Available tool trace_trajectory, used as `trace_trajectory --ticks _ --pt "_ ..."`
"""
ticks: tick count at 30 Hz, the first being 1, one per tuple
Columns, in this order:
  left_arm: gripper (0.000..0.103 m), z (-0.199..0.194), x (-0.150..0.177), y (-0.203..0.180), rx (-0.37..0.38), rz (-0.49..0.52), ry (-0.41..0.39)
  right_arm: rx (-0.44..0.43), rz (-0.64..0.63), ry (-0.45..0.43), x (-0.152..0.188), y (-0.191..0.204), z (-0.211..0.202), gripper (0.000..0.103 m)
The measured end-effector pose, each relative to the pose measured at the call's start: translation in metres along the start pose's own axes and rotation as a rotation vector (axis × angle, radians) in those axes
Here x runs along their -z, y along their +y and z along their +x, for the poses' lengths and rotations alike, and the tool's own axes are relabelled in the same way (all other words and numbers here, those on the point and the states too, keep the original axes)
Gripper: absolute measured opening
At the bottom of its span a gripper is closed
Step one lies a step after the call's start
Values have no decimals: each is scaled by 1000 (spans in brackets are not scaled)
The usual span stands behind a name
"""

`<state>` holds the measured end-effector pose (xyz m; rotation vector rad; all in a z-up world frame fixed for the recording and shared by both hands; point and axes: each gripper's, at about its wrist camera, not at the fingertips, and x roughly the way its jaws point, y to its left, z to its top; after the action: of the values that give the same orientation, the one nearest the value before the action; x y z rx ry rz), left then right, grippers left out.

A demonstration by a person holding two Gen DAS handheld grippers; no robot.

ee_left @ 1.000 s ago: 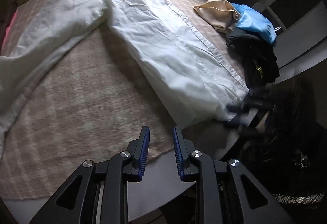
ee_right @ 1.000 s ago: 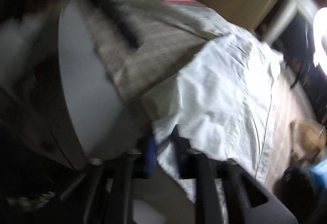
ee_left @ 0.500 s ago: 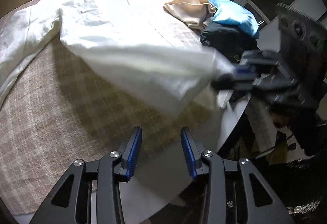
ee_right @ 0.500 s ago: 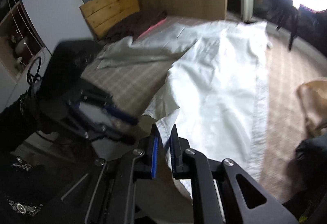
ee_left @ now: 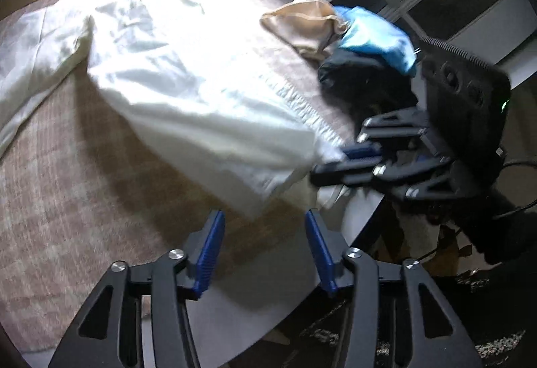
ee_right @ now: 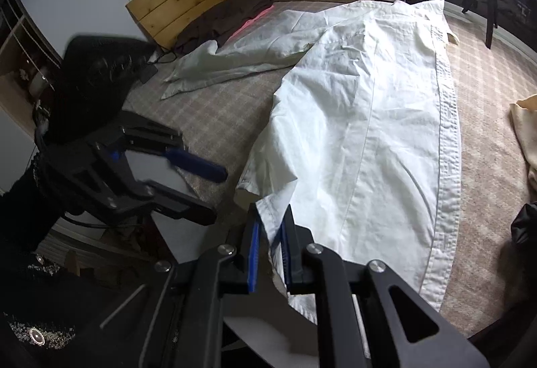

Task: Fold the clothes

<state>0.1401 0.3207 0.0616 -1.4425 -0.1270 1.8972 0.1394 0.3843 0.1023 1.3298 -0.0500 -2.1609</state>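
I see the white shirt (ee_left: 188, 89) spread long and wrinkled across the checked cloth (ee_left: 67, 200) that covers the table (ee_left: 255, 297), one sleeve trailing off toward nine o'clock in my left view and the stitched button band running down its right edge toward four o'clock. Further right, at about two o'clock, a tan garment (ee_left: 302, 25), a blue one (ee_left: 376, 39) and a black one (ee_left: 362, 83) sit piled together, apart from the shirt.

Compared with half a second ago, my left gripper (ee_left: 265, 250) has spread its fingers (ee_left: 209, 250) wider, and the shirt's lifted hem corner sits a little further over the body of the shirt.

My left gripper stands wide apart with nothing between the fingers; the shirt's folded edge lies just beyond them at twelve o'clock, not touching. My right gripper (ee_right: 270, 254) is clamped on the shirt's hem corner, the white fabric pinched between the blue pads and hanging down below them toward six o'clock. In the left view that gripper (ee_left: 339, 163) reaches in from three o'clock, holding the corner raised off the cloth.
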Motion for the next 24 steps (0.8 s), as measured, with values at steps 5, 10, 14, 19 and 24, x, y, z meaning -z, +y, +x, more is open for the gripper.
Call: trace_trajectory --ticks 5,10,14,19,24 --pt "27 9 -12 -4 -44 18 -6 2 -13 19 2 3 3 12" --pt "3 17 -8 -4 -65 48 34 -4 -3 19 3 -1 0 12" --pt "14 7 -4 4 -23 -29 14 -7 11 14 3 -5 -3 12" --pt "69 0 -1 -3 -28 -58 -21 -22 35 2 1 -8 -6 12" --pt "49 24 -11 -12 -97 1 -2 -32 32 -1 -1 -5 -6 12"
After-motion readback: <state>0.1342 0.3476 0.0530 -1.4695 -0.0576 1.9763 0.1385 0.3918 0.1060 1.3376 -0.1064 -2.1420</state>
